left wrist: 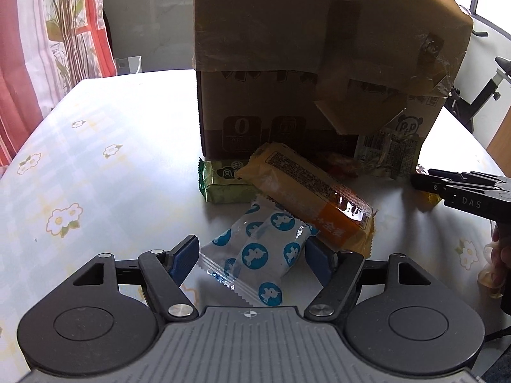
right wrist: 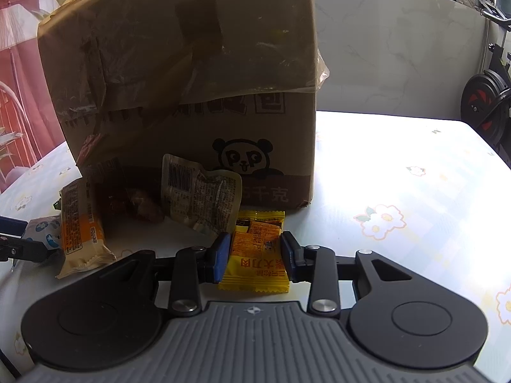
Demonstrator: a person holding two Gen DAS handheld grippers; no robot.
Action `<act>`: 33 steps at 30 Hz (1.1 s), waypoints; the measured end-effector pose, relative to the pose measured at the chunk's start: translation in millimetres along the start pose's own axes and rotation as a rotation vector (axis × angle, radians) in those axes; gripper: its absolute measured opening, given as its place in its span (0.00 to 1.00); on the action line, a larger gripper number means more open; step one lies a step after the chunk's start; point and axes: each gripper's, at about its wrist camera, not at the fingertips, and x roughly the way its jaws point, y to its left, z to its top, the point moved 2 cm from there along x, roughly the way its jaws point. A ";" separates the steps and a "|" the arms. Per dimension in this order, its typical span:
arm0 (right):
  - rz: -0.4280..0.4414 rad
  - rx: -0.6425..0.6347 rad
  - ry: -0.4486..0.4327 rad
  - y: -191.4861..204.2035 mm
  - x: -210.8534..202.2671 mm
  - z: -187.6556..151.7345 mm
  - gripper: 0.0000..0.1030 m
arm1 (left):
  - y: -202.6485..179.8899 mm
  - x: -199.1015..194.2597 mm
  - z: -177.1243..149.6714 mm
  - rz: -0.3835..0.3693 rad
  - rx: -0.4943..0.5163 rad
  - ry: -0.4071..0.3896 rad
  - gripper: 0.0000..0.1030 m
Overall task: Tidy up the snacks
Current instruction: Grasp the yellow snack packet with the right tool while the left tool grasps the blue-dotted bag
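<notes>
A green packet [left wrist: 223,181] and an orange packet [left wrist: 306,191] were seen on the desk [left wrist: 105,146] before the cardboard box [left wrist: 287,95]. The left gripper [left wrist: 252,255] was spread around a white blue-dotted packet [left wrist: 258,255], pads just beside it. The right gripper [right wrist: 255,257] was closed against a yellow packet [right wrist: 255,265] lying on the desk.

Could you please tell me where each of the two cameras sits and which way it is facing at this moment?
Left wrist: rides behind the left claw, looking along its fingers at the white-and-blue packet between them, cardboard box behind; the right claw enters at the frame's right edge.
Right wrist: rides behind the right claw, facing the yellow packet its pads flank, below the box's panda print.
Shared: box, orange packet, floral tablecloth.
</notes>
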 end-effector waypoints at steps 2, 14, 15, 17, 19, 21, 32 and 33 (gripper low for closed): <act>0.001 0.000 0.002 0.7 1.7 0.8 0.36 | 0.5 1.4 5.4 0.007 0.027 -0.012 0.73; 0.003 0.010 0.000 0.4 2.5 0.6 0.36 | 7.6 11.7 0.1 -0.022 -0.007 0.011 0.64; 0.003 0.009 0.001 0.4 2.7 0.7 0.36 | 7.9 9.8 -1.8 -0.025 -0.019 0.008 0.63; 0.001 0.006 0.002 0.7 2.6 0.8 0.36 | 10.5 6.2 -4.5 -0.031 -0.047 0.003 0.63; -0.004 -0.002 0.005 2.0 2.8 0.8 0.36 | 12.2 4.7 -5.4 -0.031 -0.060 0.003 0.63; -0.011 -0.013 0.010 3.9 3.7 1.1 0.36 | 13.5 4.0 -4.8 -0.032 -0.066 0.004 0.63; -0.052 -0.037 0.066 10.4 -14.4 -9.3 0.36 | 19.7 -14.4 -2.0 -0.032 -0.097 -0.051 0.63; -0.056 -0.019 0.070 7.8 -18.9 -11.1 0.36 | 20.5 -16.3 -0.4 -0.029 -0.100 -0.058 0.63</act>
